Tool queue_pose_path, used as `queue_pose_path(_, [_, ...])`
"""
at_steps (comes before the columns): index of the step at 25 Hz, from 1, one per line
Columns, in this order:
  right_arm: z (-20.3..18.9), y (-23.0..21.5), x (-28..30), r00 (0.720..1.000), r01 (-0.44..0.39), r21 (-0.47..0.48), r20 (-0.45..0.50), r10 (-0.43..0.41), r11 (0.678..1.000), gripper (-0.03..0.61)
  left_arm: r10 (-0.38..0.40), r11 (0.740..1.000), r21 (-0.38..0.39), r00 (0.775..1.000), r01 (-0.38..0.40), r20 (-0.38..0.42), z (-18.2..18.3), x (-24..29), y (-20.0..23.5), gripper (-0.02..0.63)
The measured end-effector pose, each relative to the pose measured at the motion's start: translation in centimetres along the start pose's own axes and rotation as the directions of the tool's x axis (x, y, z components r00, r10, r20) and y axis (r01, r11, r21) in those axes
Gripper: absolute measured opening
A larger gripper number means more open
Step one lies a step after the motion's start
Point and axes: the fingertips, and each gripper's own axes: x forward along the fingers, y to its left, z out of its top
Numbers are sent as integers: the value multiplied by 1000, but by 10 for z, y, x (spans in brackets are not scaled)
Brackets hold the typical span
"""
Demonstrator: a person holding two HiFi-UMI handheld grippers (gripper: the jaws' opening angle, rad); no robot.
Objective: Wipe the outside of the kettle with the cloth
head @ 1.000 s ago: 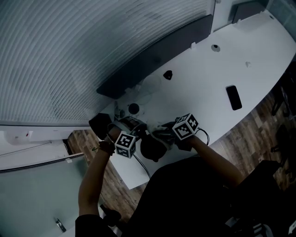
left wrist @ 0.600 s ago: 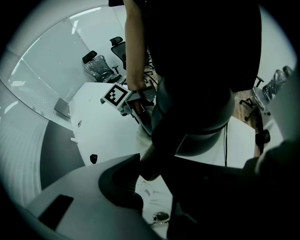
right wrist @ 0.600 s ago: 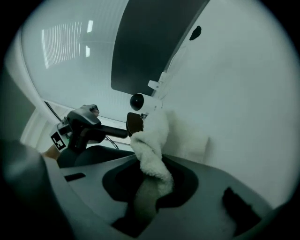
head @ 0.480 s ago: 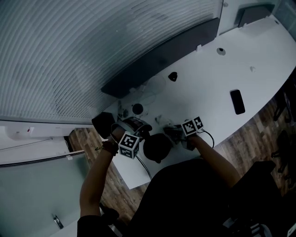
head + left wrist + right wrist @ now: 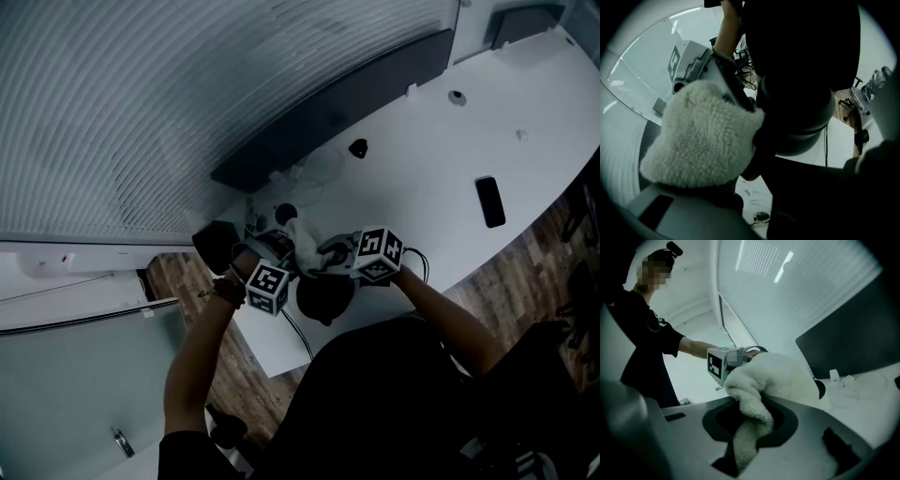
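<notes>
The cloth [image 5: 773, 376], white and fleecy, is pinched in the right gripper [image 5: 750, 425]. Its jaws are nearly together on a twisted tail of the cloth, and the rest is bunched just past the tips, lying against the kettle [image 5: 797, 108]. The kettle, dark and round, stands on the white table [image 5: 422, 178] close to the near edge, in front of the person and between the two grippers. The left gripper [image 5: 265, 267] points steeply down at it from the left. Its jaws stand wide and clasp a dark part of the kettle, seemingly the handle, though that corner is very dim. A cord [image 5: 298, 336] runs off the near edge. To the right the curved tabletop is mostly bare, with a phone [image 5: 489, 201] well apart near the front edge. Behind the kettle a dark panel [image 5: 337, 103] runs along the table's back, under a ribbed wall [image 5: 187, 94].
</notes>
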Motion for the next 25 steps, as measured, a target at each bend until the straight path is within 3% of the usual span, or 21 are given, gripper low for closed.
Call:
queue_pose_path(3, [-23, -17, -4, 999, 19, 12, -30, -18, 1000, 74, -6, 1000, -2, 1000, 6, -2, 1, 0, 0, 129])
queue_pose_path(6, [-39, -39, -4, 999, 18, 176, 27, -23, 984, 74, -11, 1000, 9, 1000, 11, -10, 0, 0, 0, 129])
queue_pose_path(9, [-57, -56, 1, 998, 7, 332, 55, -27, 943, 74, -7, 1000, 1, 1000, 7, -13, 0, 0, -1, 129])
queue_pose_path(14, [-110, -89, 9, 988, 145, 457, -108, -107, 878, 74, -7, 1000, -11, 1000, 7, -22, 1, 0, -1, 129])
queue_pose_path(17, [-122, -98, 10, 983, 181, 518, -125, -136, 836, 74, -7, 1000, -21, 1000, 7, -28, 0, 0, -3, 129])
queue_pose_path(19, [-111, -91, 7, 990, 140, 529, -72, -120, 837, 74, -1, 1000, -28, 999, 1, -34, 0, 0, -3, 129])
queue_pose_path(23, [-46, -54, -9, 990, -46, 501, 140, -29, 864, 74, -3, 1000, -30, 999, 1, -42, -2, 0, -4, 127])
queue_pose_path(25, [-30, -38, -13, 990, -57, 454, 143, -10, 889, 74, -7, 999, -33, 999, 6, -40, -3, -1, -5, 129])
